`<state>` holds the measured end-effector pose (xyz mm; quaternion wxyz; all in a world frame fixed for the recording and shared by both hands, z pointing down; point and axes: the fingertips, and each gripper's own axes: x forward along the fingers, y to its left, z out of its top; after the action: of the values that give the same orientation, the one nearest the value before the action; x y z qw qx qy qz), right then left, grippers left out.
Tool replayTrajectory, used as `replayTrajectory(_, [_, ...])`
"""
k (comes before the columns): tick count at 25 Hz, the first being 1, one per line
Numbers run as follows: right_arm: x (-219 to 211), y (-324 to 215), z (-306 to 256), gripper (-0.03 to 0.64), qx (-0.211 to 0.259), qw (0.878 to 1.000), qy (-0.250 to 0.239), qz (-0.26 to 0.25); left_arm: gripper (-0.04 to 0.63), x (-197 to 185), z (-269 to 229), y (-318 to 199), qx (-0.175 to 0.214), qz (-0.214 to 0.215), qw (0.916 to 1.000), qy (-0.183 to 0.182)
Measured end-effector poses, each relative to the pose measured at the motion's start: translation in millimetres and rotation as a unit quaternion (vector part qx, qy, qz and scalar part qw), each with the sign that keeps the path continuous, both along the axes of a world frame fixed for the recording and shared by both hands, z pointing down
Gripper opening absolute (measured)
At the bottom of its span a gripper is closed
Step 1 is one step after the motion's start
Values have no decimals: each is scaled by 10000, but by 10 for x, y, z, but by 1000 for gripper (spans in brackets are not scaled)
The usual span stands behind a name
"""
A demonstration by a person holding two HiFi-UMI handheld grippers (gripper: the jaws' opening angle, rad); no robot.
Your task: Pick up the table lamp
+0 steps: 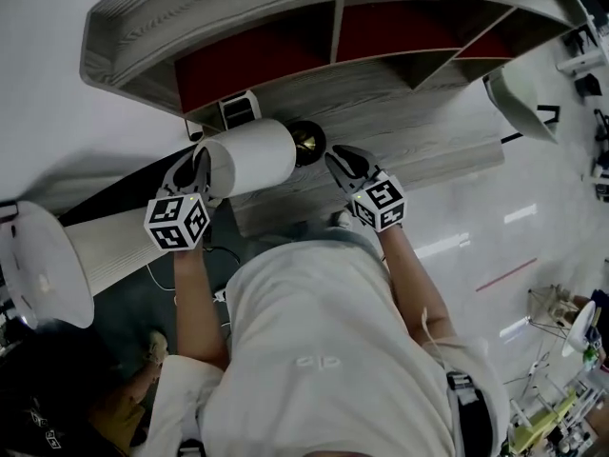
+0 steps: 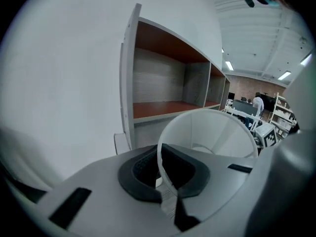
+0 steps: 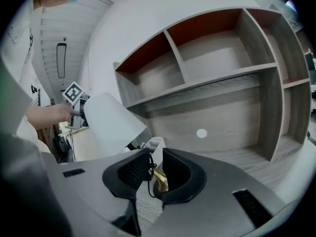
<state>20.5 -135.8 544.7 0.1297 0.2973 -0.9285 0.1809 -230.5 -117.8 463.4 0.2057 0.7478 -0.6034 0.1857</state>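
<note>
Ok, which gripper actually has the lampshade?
The left gripper: its jaws pinch the white lampshade at its rim. The right gripper has its jaws apart by the brass base, off the shade.

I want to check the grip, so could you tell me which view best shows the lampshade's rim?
The left gripper view: the lampshade opens toward the camera, its rim clamped between the jaws. The head view and right gripper view show mainly its outer wall.
</note>
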Motion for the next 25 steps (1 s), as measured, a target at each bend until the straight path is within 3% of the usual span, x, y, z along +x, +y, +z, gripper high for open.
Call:
replayTrajectory(10, [-557, -149, 558, 181, 127, 9928, 822, -862, 23, -519, 293, 270, -52, -372, 9974, 610])
replayTrajectory(15, [-760, -282, 696, 176, 174, 9884, 992, -1136, 22, -795, 410, 355, -73, -485, 9952, 845])
replayTrajectory(21, [-980, -270, 797, 178, 100, 9762, 1233, -1780, 22, -1012, 519, 433, -85, -539, 9927, 1079])
replayTrajectory(25, [-1074, -174, 926, 198, -56, 9599, 1494, -2371, 23, -1137, 610, 467, -127, -618, 9904, 1227])
